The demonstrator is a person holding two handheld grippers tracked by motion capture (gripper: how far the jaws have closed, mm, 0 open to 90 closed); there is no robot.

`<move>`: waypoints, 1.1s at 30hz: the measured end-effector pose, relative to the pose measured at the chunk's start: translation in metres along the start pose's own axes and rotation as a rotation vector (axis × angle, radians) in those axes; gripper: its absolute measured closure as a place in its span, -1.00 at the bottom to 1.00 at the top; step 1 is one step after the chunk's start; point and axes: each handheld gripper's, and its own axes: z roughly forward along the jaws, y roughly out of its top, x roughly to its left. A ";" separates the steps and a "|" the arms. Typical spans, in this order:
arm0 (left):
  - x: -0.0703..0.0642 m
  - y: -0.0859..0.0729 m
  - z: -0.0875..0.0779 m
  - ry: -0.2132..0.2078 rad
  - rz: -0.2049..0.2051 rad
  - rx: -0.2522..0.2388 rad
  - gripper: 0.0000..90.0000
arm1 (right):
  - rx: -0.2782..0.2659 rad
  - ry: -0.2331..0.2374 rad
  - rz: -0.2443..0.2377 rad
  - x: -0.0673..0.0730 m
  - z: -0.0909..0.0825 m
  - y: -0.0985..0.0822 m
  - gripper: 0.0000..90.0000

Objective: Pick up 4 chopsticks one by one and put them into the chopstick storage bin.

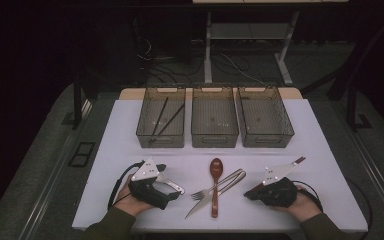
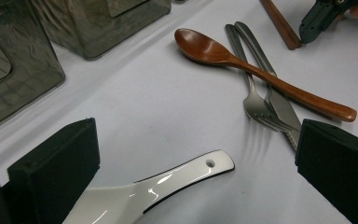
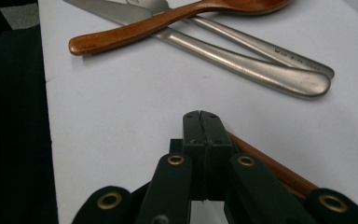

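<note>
Between my left jaws: white spoon (image 2: 168, 179) flat on the table (image 1: 320, 150), near left; left gripper (image 1: 172, 186) apart, not pressing it.
Risk: glossy handle may squirt out if I close off-centre.
Right gripper (image 3: 200, 122): jaws together on nothing, brown stick (image 3: 270, 165) touching beside it.
Left gripper view: hole in spoon handle.
High view: three bins (image 1: 215, 140) far.

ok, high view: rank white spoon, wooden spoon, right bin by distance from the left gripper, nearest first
From the left gripper:
1. white spoon, lying between its open jaws.
2. wooden spoon, at table centre, over the fork and knife.
3. right bin, far right of the back row.
</note>
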 end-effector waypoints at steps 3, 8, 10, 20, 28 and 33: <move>0.000 0.000 0.000 0.001 -0.004 -0.004 -1.00 | -0.004 -0.001 0.002 -0.002 0.002 0.003 0.99; -0.001 0.000 0.000 0.002 -0.007 -0.005 -1.00 | -0.009 -0.007 0.001 -0.004 0.005 0.007 0.99; -0.001 0.000 0.000 0.002 -0.007 -0.005 -1.00 | -0.012 -0.008 0.002 -0.005 0.006 0.008 0.99; -0.001 0.000 0.000 0.002 -0.007 -0.008 -1.00 | -0.018 -0.019 0.002 -0.012 0.014 0.015 0.99; -0.001 0.000 0.000 0.001 -0.006 -0.007 -1.00 | -0.022 -0.025 0.006 -0.016 0.017 0.019 0.99; -0.001 0.000 0.000 0.001 -0.004 -0.007 -1.00 | -0.022 -0.022 0.009 -0.017 0.018 0.019 0.99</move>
